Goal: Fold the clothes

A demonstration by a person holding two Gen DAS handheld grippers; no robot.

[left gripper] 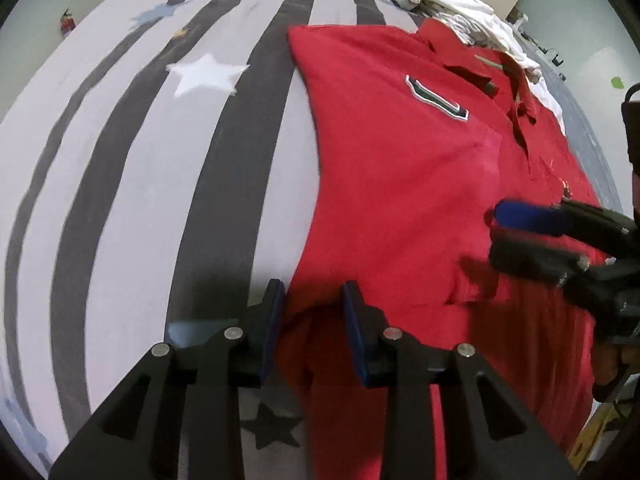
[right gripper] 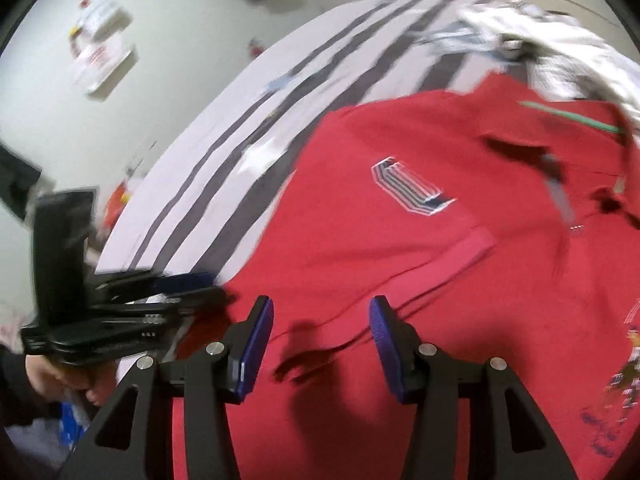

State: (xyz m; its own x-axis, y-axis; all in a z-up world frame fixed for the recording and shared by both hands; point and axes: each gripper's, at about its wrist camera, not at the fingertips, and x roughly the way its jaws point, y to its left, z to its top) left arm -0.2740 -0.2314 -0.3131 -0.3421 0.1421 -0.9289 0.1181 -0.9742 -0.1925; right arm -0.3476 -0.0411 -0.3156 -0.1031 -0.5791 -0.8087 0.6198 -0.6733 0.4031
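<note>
A red polo shirt (left gripper: 400,184) lay flat on a striped grey sheet (left gripper: 120,184), its near left edge between the fingers of the left gripper (left gripper: 312,320), whose jaws stood parted with nothing clamped. The right gripper (right gripper: 322,344) hovered over the near part of the shirt, jaws wide apart and empty. A sleeve cuff (right gripper: 464,256) lay folded across the chest, near a sewn badge (left gripper: 436,98). A white garment (left gripper: 440,4) lay crumpled at the far right, apparently overlapping the collar (left gripper: 452,48); motion blur obscured the contact.
</note>
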